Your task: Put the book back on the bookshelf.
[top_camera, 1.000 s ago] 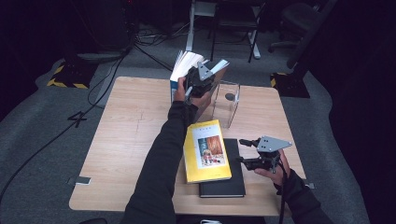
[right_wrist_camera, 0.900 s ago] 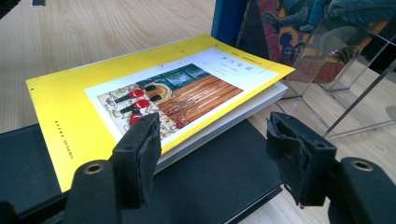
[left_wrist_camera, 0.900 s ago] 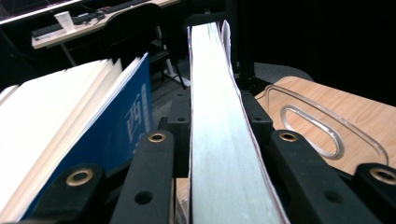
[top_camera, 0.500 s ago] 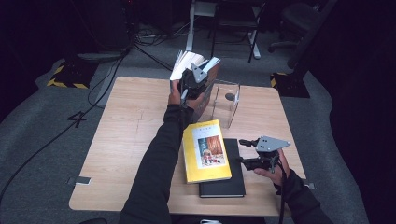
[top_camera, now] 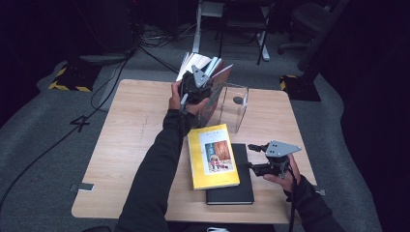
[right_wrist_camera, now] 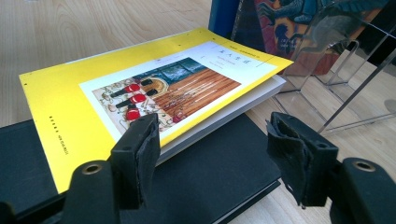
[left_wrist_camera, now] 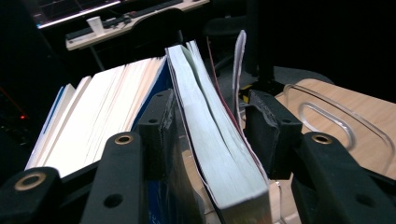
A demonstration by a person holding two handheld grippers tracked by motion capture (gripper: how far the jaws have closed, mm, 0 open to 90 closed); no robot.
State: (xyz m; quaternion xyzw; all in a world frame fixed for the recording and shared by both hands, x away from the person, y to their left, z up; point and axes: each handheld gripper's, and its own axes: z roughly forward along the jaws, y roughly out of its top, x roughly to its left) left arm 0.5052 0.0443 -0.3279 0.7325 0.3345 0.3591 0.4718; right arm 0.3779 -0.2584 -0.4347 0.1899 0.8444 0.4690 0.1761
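Over at the far side of the tabletop (top_camera: 130,125), the left claw (top_camera: 196,89) is up at a clump of upright books (top_camera: 205,72) beside the clear acrylic bookstand (top_camera: 234,106). Its jaws are clamped on one thick paperback (left_wrist_camera: 219,140), page edges facing the camera, with a blue-covered book (left_wrist_camera: 159,93) fanned open just beside it. Nearer the person, the right claw (top_camera: 258,157) hovers low with its jaws apart, gripping nothing, right at the edge of the yellow book (top_camera: 212,154). That yellow book lies flat, partly on top of a black notebook (top_camera: 237,191), the two stacked near the front edge.
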